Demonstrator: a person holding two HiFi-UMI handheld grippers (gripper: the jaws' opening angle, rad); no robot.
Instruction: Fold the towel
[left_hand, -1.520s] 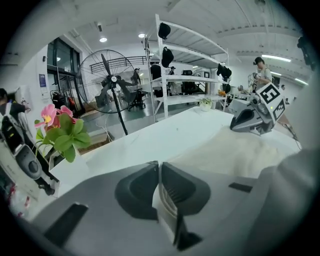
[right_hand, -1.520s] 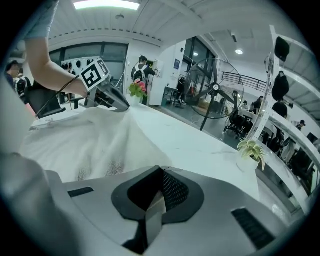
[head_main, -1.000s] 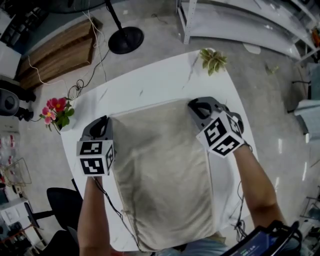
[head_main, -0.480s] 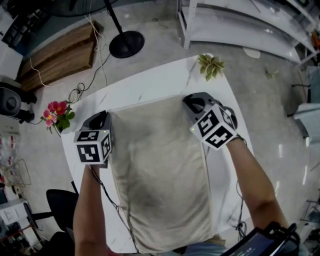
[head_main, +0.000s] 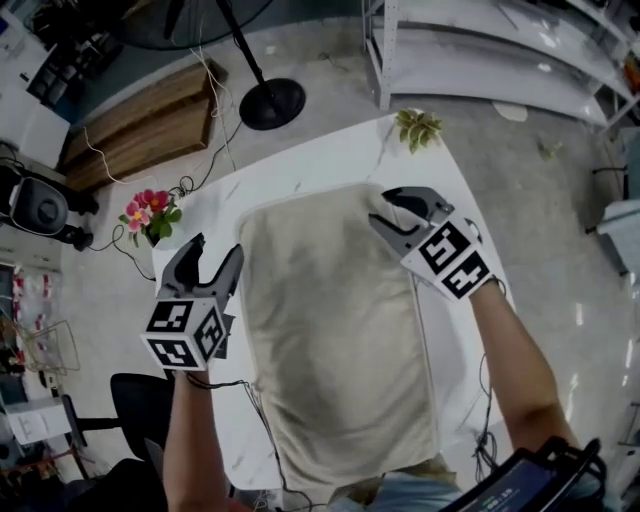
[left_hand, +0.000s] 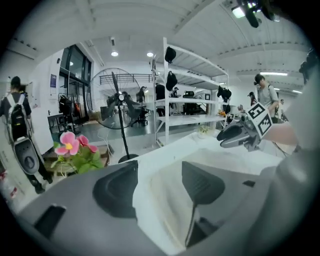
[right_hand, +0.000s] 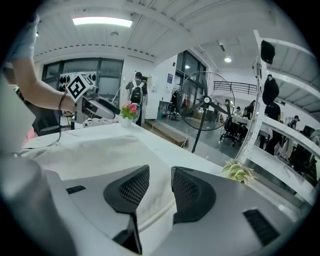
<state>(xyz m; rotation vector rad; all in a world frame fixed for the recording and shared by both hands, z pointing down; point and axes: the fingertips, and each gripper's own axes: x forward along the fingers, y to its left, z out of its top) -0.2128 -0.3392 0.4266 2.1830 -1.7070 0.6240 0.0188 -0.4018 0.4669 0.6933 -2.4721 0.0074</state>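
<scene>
beige towel (head_main: 340, 340) lies flat, maybe doubled; left gripper (head_main: 216, 248) and right gripper (head_main: 383, 208) just opened, holding nothing.

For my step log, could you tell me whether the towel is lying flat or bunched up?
Flat: the towel lies smooth on the white table.

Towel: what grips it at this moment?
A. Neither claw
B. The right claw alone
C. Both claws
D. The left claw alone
A: the jaws of the left claw and the right claw have just been opening and stand apart, with no cloth pinched between their pads; the towel lies flat on the table.
</scene>
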